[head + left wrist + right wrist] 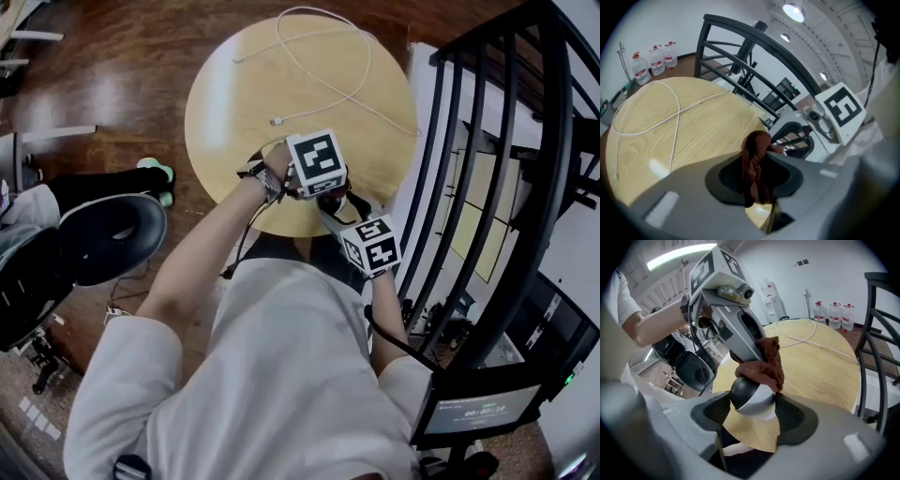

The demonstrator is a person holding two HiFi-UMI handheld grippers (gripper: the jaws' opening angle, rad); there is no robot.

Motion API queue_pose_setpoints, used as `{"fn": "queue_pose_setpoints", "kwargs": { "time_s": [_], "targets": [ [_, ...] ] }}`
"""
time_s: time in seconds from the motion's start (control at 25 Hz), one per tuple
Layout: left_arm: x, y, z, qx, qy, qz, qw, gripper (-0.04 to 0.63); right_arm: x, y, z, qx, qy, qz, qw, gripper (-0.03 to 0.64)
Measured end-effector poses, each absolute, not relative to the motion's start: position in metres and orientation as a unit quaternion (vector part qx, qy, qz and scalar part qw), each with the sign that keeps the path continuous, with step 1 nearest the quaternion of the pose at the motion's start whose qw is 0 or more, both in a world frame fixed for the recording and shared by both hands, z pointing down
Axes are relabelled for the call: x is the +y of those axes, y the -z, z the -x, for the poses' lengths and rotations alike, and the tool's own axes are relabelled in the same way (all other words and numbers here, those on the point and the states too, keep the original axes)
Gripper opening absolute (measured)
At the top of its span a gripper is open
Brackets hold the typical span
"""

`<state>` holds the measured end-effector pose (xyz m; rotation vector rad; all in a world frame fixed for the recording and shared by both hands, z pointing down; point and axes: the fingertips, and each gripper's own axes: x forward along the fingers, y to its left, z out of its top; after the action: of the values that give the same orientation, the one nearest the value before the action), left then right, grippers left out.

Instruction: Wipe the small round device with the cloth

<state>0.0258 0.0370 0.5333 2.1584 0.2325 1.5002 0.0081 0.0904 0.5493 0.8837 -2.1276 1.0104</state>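
Note:
In the right gripper view a small round device [752, 398], dark on top and white below, sits clamped between the pads of my right gripper [752, 409]. A reddish-brown cloth [765, 363] rests on the device's top, pinched in the left gripper that reaches in from above. The left gripper view shows my left gripper [757, 180] shut on the bunched cloth [756, 164]. In the head view both marker cubes meet over the near edge of the round wooden table [244, 103]; the left gripper [323, 187] and right gripper [342, 214] hide the device there.
A white cable [323, 70] loops across the far half of the table. A dark railing [487, 169] stands close on the right. A black chair [103, 234] is at the left. Water bottles [832, 315] stand by the far wall.

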Motion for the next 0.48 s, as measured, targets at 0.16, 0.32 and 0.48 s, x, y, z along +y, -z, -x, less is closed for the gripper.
{"fn": "queue_pose_setpoints", "kwargs": {
  "time_s": [0.16,0.32,0.48],
  "targets": [
    [0.036,-0.545,-0.026,0.094,-0.571,-0.78,0.238,0.104,0.091,-0.548,-0.004,-0.806,-0.382,-0.336,0.302,0.301],
    [0.037,-0.557,-0.024,0.116,-0.582,-0.763,0.257,0.104,0.094,-0.546,0.0,-0.807,-0.382,-0.335,0.301,0.301],
    [0.039,-0.566,-0.018,0.135,-0.587,-0.745,0.288,0.104,0.097,-0.542,0.005,-0.808,-0.381,-0.336,0.298,0.302]
  ]
}}
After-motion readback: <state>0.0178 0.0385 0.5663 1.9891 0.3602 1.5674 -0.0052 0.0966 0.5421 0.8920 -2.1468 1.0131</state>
